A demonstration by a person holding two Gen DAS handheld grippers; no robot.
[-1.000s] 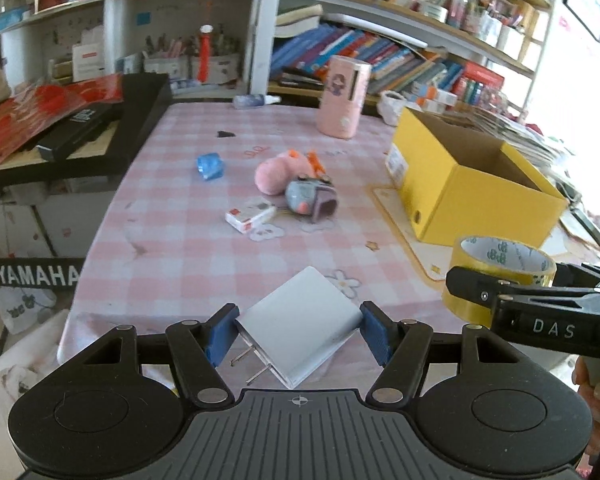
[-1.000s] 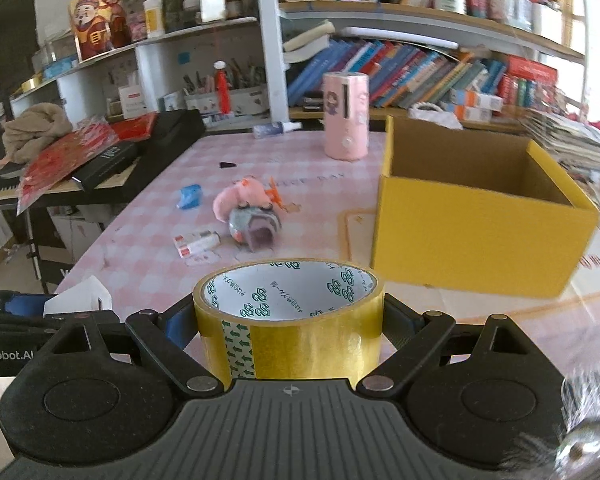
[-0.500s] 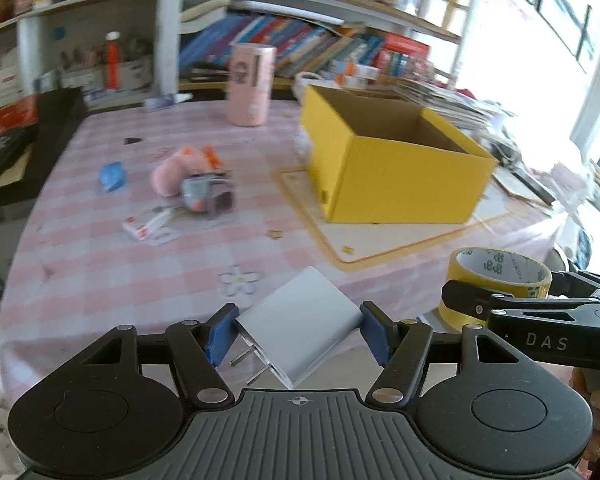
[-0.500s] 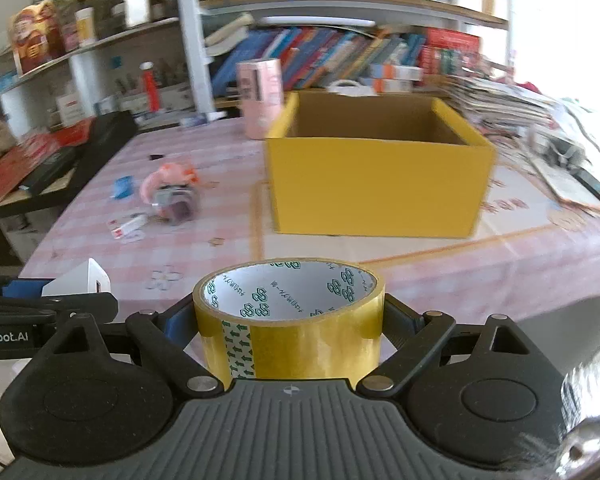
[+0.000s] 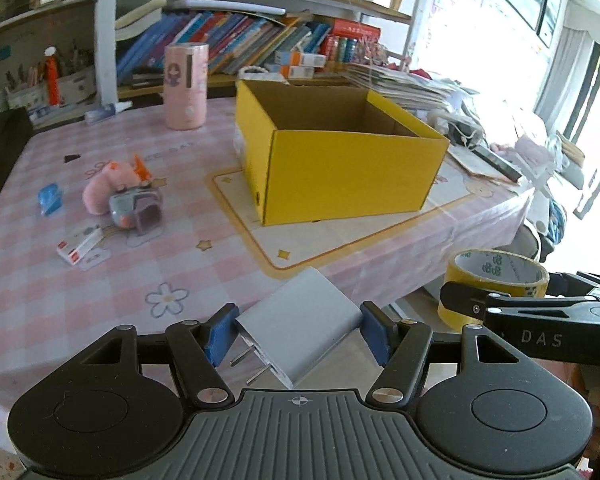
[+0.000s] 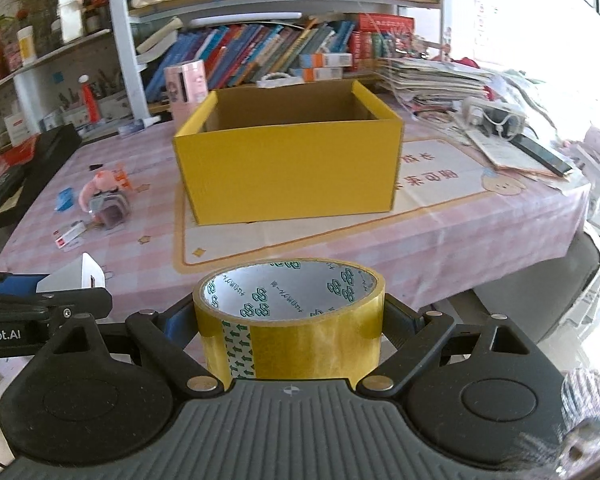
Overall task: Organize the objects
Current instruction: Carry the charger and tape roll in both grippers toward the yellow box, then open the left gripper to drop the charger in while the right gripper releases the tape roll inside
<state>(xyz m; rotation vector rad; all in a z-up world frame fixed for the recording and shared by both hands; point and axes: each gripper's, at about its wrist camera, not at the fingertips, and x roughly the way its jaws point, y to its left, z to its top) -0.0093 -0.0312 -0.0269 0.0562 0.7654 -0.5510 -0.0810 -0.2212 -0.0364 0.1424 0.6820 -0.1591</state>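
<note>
Short of the surface's near edge, the left tongs (image 5: 298,338) are clamping a white charger (image 5: 300,330) and the right tongs (image 6: 290,326) a tape roll (image 6: 290,316). Both should be rising above the yellow box (image 6: 288,168) rim before letting go, charger prongs clearing its wall.

- One yellow box (image 5: 340,160)
- One tape roll (image 6: 290,320)
- One white charger (image 5: 300,324)
- One pink tumbler (image 5: 185,86), left of the box
- One pink plush (image 5: 106,192), also left

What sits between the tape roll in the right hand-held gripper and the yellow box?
Right wrist view: between tape roll and yellow box lies only bare tablecloth and a printed mat.
</note>
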